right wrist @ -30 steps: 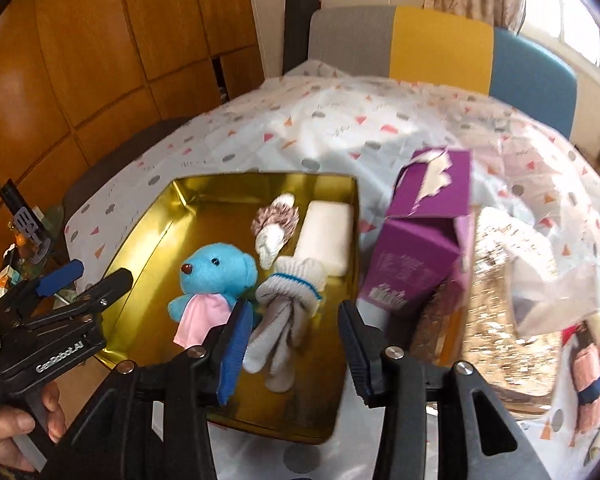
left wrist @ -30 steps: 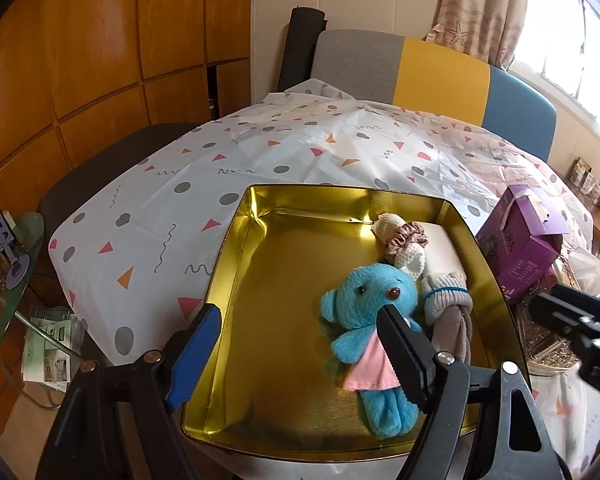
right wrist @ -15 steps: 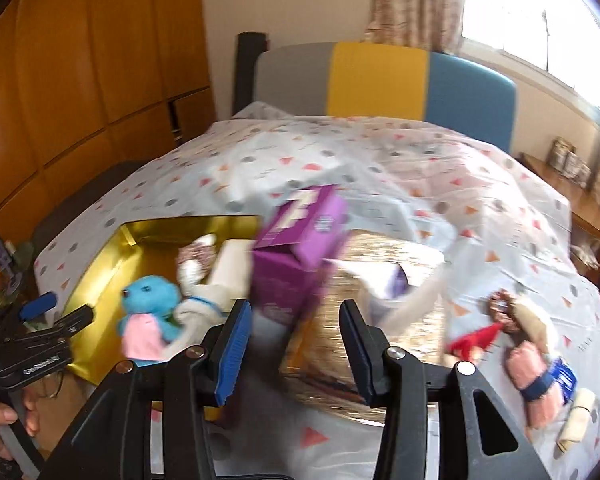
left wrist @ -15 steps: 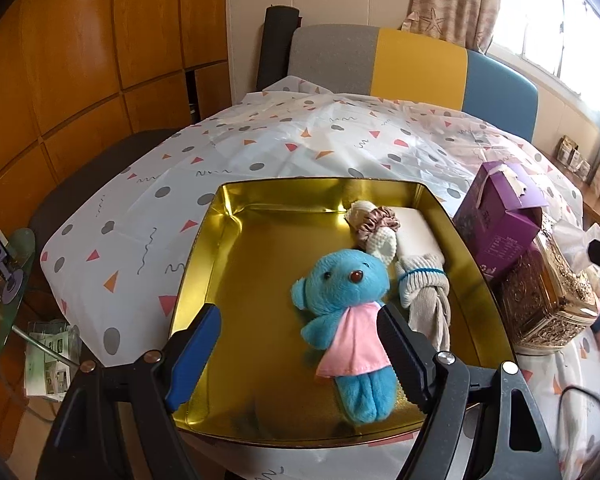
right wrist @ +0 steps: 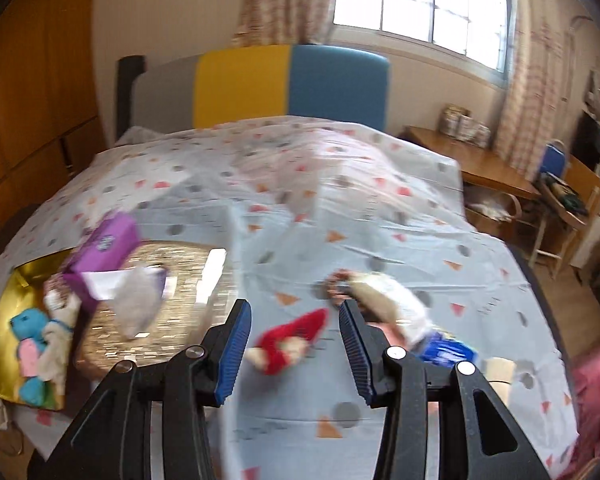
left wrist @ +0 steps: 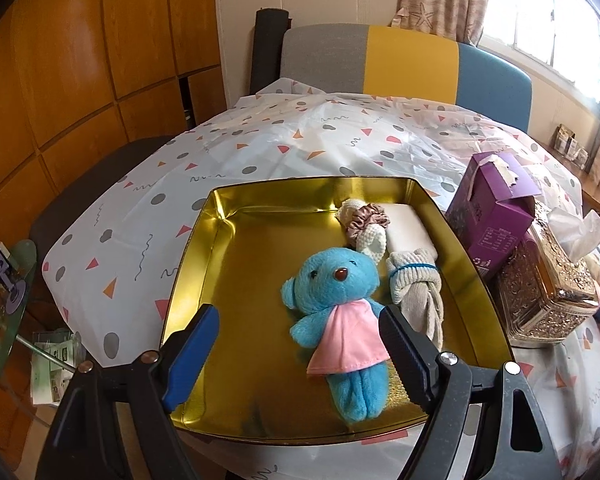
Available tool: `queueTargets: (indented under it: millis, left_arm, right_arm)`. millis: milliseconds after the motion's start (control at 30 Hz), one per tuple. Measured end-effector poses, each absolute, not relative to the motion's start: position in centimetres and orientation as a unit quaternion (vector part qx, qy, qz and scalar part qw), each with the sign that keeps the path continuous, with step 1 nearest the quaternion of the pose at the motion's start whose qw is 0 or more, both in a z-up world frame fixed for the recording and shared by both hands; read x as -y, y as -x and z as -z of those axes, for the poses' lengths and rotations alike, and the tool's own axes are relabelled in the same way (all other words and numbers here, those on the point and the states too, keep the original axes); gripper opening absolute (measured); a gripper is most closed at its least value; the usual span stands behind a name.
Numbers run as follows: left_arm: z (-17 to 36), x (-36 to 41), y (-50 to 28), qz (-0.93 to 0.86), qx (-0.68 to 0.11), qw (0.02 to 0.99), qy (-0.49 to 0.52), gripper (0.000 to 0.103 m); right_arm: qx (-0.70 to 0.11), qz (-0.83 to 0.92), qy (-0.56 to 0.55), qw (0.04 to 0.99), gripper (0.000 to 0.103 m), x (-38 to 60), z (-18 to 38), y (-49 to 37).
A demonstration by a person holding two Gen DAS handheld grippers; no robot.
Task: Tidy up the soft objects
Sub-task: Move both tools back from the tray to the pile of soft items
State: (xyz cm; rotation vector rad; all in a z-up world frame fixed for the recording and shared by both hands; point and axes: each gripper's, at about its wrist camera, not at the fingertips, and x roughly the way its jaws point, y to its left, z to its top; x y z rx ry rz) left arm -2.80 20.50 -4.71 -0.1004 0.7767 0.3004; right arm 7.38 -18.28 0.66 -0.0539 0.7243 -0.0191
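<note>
Purple box [left wrist: 494, 216] touching ornate tissue holder [left wrist: 548, 288], just beside gold tray [left wrist: 196, 264]

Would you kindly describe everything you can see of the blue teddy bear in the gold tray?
The blue teddy bear is a small plush toy with fuzzy turquoise fur, dark eyes, a brown nose and a pink fabric dress. It lies face up on the floor of the gold tray, head toward the far side, legs toward the near rim. Its right side looks to be against the rolled grey sock. Nothing grips it.
</note>
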Motion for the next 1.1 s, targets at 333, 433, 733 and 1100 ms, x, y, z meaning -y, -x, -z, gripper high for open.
queueTargets:
  millis: [333,433,733,1100]
  left_arm:
    - [3.8,-18.2,2.7,-0.123,-0.365,0.923,0.02,0.083]
    - [3.5,-17.4,2.7,-0.113,-0.362,0.925,0.014,0.083]
    - [2.1,-14.4,2.6,-0.069,-0.35,0.934,-0.009,0.083]
    - [0.3,-9.3,2.0,0.004,-0.336,0.941,-0.039,0.083]
  right_arm:
    - [-0.357,0.185,-0.087,0.911,0.046,31.5,3.4,-7.2]
    - [-0.362,0.191,-0.172,0.896,0.046,34.4,3.8,-6.8]
    - [-0.362,0.197,-0.212,0.886,0.047,35.6,4.1,-6.0]
    - [-0.364,0.196,-0.246,0.877,0.047,36.7,4.5,-5.8]
